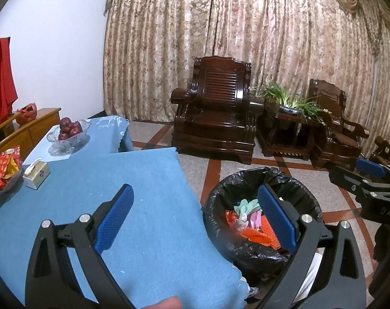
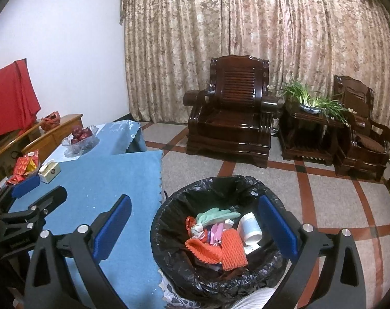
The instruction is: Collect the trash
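The left gripper [image 1: 195,216] hangs over the near right edge of the worktop [image 1: 148,231], its blue-padded fingers [image 1: 115,219] spread wide with nothing between them; the right gripper [image 2: 195,226] hangs above the trash bin [image 2: 169,213], its fingers [image 2: 277,226] likewise spread wide and empty; the bin stands on the floor just beside the worktop's right edge and is lined with a black bag [image 2: 220,182]; inside it lie orange foam fruit nets [image 2: 233,249], a pale green glove [image 2: 215,213], a white plastic bottle [image 2: 250,228] on its side, a red wrapper [image 2: 189,222] and some pink scraps [image 2: 216,231], all piled together; the worktop wears a blue cloth with a scalloped edge; at its far left sit a tissue box [image 1: 36,175], a dish of red packets [image 1: 4,172] and, farther back, a glass bowl of red apples [image 1: 68,132]; across the tiled floor [image 2: 323,193] a dark wooden armchair [image 2: 233,113] stands before patterned curtains [image 2: 246,25], with a potted plant [image 2: 310,103] on a side table to its right.
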The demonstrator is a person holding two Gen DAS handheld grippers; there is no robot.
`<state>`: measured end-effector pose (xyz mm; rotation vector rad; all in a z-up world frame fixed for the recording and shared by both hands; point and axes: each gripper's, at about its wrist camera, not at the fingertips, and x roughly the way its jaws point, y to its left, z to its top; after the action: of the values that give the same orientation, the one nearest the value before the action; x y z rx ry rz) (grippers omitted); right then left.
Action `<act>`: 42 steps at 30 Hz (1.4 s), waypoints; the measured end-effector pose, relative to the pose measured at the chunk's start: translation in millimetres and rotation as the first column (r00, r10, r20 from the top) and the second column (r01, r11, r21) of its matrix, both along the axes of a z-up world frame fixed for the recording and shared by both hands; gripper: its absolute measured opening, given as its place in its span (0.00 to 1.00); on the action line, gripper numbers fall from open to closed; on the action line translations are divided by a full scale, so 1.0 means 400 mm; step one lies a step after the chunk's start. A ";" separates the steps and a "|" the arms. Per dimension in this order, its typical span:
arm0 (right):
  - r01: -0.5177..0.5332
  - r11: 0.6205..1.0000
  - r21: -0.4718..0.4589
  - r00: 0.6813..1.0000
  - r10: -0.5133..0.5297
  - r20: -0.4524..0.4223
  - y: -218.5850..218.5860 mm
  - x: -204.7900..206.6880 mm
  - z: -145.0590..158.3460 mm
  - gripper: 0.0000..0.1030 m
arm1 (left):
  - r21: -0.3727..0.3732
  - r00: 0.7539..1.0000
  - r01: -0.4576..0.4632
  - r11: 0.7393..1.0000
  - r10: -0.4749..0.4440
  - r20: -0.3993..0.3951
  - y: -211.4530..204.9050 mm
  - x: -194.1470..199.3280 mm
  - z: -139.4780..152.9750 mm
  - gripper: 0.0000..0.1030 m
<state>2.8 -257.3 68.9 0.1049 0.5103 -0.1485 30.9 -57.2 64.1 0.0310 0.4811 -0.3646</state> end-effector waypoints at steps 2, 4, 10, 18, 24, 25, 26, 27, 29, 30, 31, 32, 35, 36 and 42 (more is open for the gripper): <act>-0.002 1.000 0.003 1.000 0.002 -0.004 0.001 0.004 -0.004 0.94 | 0.001 1.000 -0.003 1.000 0.003 -0.007 0.001 0.000 -0.005 0.92; -0.005 1.000 0.003 1.000 0.005 -0.006 0.002 0.007 -0.006 0.94 | 0.003 1.000 -0.006 1.000 0.006 -0.014 0.000 0.002 -0.009 0.92; -0.009 1.000 0.002 1.000 0.009 -0.013 0.006 0.013 -0.011 0.94 | 0.004 1.000 -0.007 1.000 0.007 -0.020 0.002 0.007 -0.012 0.92; -0.013 1.000 -0.001 1.000 0.013 -0.019 0.010 0.017 -0.017 0.94 | 0.006 1.000 -0.009 1.000 0.010 -0.021 0.003 0.011 -0.014 0.92; -0.016 1.000 -0.003 1.000 0.016 -0.017 0.013 0.019 -0.020 0.94 | 0.006 1.000 -0.011 1.000 0.011 -0.022 0.003 0.011 -0.016 0.92; -0.015 1.000 -0.003 1.000 0.015 -0.018 0.013 0.019 -0.020 0.94 | 0.006 1.000 -0.009 1.000 0.010 -0.022 0.004 0.012 -0.014 0.92; -0.015 1.000 -0.004 1.000 0.015 -0.018 0.014 0.019 -0.020 0.94 | 0.006 1.000 -0.009 1.000 0.010 -0.022 0.004 0.012 -0.015 0.92; -0.015 1.000 -0.003 1.000 0.015 -0.018 0.013 0.019 -0.020 0.94 | 0.006 1.000 -0.009 1.000 0.009 -0.022 0.005 0.012 -0.013 0.92; -0.015 1.000 -0.003 1.000 0.015 -0.019 0.014 0.020 -0.020 0.94 | 0.006 1.000 -0.009 1.000 0.009 -0.022 0.004 0.012 -0.013 0.92; -0.015 1.000 -0.004 1.000 0.015 -0.019 0.014 0.019 -0.020 0.94 | 0.007 1.000 -0.009 1.000 0.010 -0.022 0.005 0.012 -0.013 0.92; -0.016 1.000 -0.004 1.000 0.015 -0.019 0.014 0.019 -0.020 0.94 | 0.007 1.000 -0.010 1.000 0.010 -0.023 0.005 0.012 -0.014 0.92; -0.016 1.000 -0.005 1.000 0.016 -0.019 0.014 0.019 -0.020 0.94 | 0.006 1.000 -0.010 1.000 0.010 -0.023 0.008 0.014 -0.018 0.92; -0.017 1.000 -0.005 1.000 0.017 -0.020 0.015 0.019 -0.021 0.94 | 0.007 1.000 -0.010 1.000 0.010 -0.023 0.008 0.015 -0.017 0.92; -0.018 1.000 -0.005 1.000 0.018 -0.020 0.014 0.019 -0.021 0.94 | 0.007 1.000 -0.009 1.000 0.010 -0.023 0.008 0.015 -0.017 0.92; -0.017 1.000 -0.004 1.000 0.016 -0.021 0.016 0.019 -0.022 0.94 | 0.007 1.000 -0.010 1.000 0.010 -0.024 0.008 0.015 -0.015 0.92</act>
<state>10.5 -251.0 60.2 0.0946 0.5320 -0.1347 36.7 -54.1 58.0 0.0308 0.5059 -0.3534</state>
